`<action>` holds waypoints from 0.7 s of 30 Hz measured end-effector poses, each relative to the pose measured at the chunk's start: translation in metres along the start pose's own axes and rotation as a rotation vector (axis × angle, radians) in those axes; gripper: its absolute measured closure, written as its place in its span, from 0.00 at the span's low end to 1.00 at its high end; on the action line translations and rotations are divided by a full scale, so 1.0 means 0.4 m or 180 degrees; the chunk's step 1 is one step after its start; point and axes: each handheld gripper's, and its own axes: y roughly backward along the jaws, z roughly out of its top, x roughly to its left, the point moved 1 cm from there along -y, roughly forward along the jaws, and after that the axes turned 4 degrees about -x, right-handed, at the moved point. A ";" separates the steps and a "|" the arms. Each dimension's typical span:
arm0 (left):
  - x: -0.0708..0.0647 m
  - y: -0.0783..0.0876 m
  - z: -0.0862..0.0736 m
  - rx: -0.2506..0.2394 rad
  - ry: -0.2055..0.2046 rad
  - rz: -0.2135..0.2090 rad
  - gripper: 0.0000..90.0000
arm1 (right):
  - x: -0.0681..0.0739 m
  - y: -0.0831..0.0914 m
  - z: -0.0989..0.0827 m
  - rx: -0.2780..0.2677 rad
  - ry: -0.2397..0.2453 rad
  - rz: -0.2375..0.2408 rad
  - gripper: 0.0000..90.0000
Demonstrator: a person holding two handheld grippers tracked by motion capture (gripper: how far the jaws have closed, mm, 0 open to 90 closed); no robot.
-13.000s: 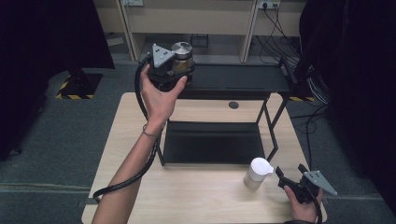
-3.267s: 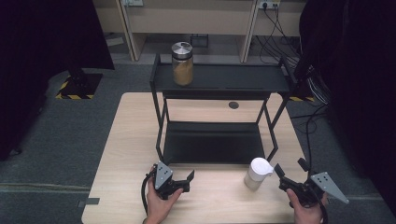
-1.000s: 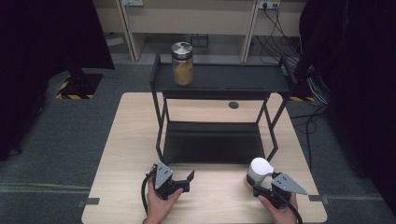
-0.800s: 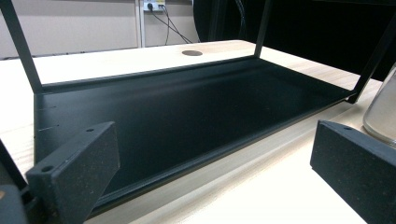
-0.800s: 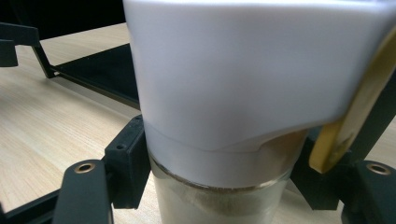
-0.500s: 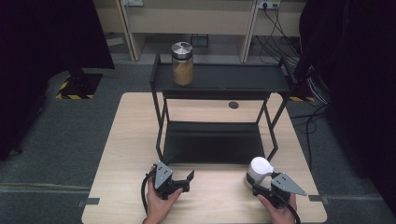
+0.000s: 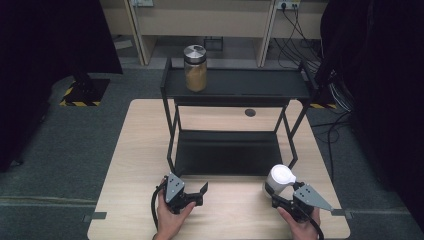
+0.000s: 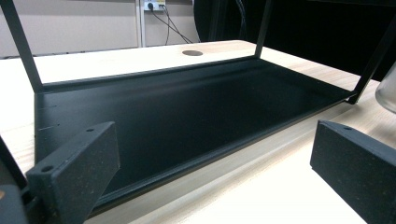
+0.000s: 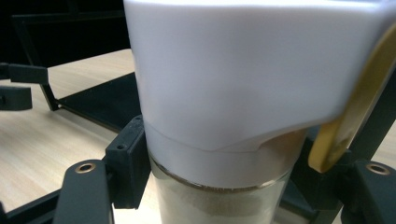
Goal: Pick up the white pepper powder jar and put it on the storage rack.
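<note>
A glass jar with a white lid (image 7: 280, 179) stands on the wooden table (image 7: 135, 150) near the front right, just before the black shelf rack (image 7: 235, 85). My right gripper (image 7: 276, 196) is shut on the white-lidded jar (image 9: 224, 93), its black jaws pressed against the glass on both sides. My left gripper (image 7: 202, 192) rests at the front left, open, with nothing between its fingers (image 8: 74, 168). It faces the rack's lower tray (image 8: 177, 112). A second jar with a metal lid and brown contents (image 7: 195, 68) stands on the rack's top shelf at the left.
The rack's legs (image 7: 172, 130) stand mid-table. A round cable hole (image 7: 250, 112) lies in the table behind the rack. Cabinets and cables are beyond the table's far edge.
The right gripper, beside the white-lidded jar a few seconds ago, has closed around it. Over the last second nothing has visibly moved. The left gripper has stayed still.
</note>
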 end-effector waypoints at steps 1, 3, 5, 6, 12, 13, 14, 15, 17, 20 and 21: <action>0.000 0.000 0.000 -0.0001 0.0001 0.0001 0.01 | 0.001 0.000 0.003 -0.0013 -0.0004 -0.0005 0.34; 0.000 0.000 0.000 -0.0002 0.0005 0.0000 0.01 | 0.002 0.000 0.009 -0.0041 -0.0001 -0.0014 0.34; 0.001 0.000 0.000 -0.0003 0.0009 0.0000 0.01 | 0.003 0.000 0.016 -0.0069 0.0003 -0.0024 0.34; 0.001 0.000 -0.001 -0.0005 0.0011 0.0001 0.01 | 0.003 -0.001 0.019 -0.0085 0.0007 -0.0031 0.34; 0.000 0.001 -0.001 -0.0007 0.0003 -0.0001 0.01 | 0.004 -0.003 0.039 -0.0174 0.0022 -0.0059 0.34; 0.001 0.001 -0.001 -0.0008 0.0004 -0.0001 0.01 | 0.004 -0.003 0.043 -0.0186 0.0029 -0.0062 0.34; 0.001 0.001 -0.001 -0.0008 0.0007 -0.0001 0.01 | 0.004 -0.004 0.047 -0.0200 0.0038 -0.0072 0.34; 0.001 0.001 -0.001 -0.0010 0.0011 0.0000 0.01 | 0.004 -0.004 0.050 -0.0213 0.0037 -0.0077 0.34; 0.001 0.001 -0.001 -0.0010 0.0014 0.0000 0.01 | 0.003 -0.006 0.056 -0.0234 0.0047 -0.0074 0.34; 0.001 0.001 -0.001 -0.0008 0.0014 0.0003 0.01 | 0.004 -0.007 0.064 -0.0255 0.0055 -0.0084 0.34; 0.001 0.001 -0.001 -0.0010 0.0014 0.0002 0.01 | 0.004 -0.007 0.067 -0.0264 0.0058 -0.0087 0.34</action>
